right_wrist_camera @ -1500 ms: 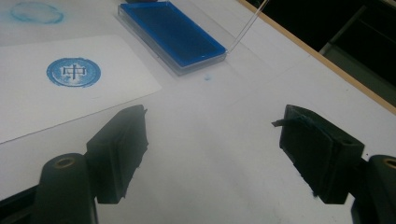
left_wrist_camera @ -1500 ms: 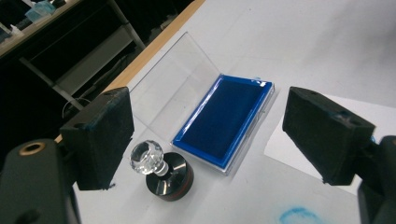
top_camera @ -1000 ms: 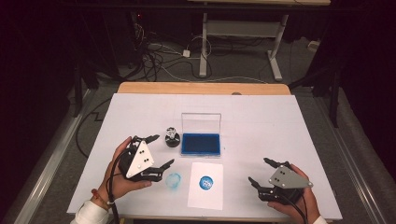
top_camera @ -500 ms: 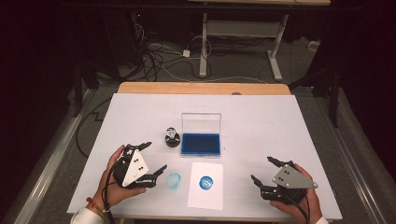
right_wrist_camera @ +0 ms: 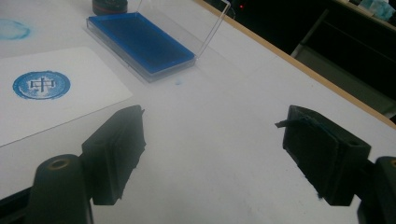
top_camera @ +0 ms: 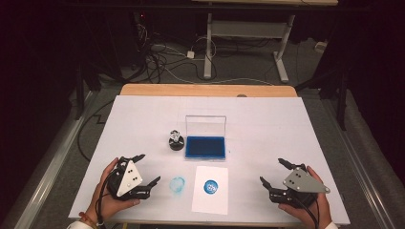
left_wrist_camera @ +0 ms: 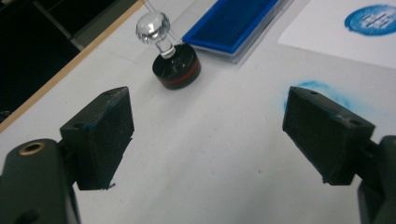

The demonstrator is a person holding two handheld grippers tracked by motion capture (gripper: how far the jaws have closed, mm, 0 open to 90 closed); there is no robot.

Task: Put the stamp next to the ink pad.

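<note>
A: State the pose of each hand-held gripper.

B: The left hand-held gripper (top_camera: 147, 168) rests low at the near left of the white surface (top_camera: 267, 119), jaws spread wide with nothing between them, aimed toward the far right. The right hand-held gripper (top_camera: 276, 172) sits at the near right, jaws equally wide and empty, aimed toward the far left.

A: Locate the stamp.

B: The round black stamp with a clear faceted knob (left_wrist_camera: 173, 56) stands upright, long axis vertical, just beside the left end of the open blue ink pad (top_camera: 206, 147). The white paper sheet bearing a blue round print (top_camera: 210, 189) lies nearer, beside a blue smudge (top_camera: 177, 184).
</note>
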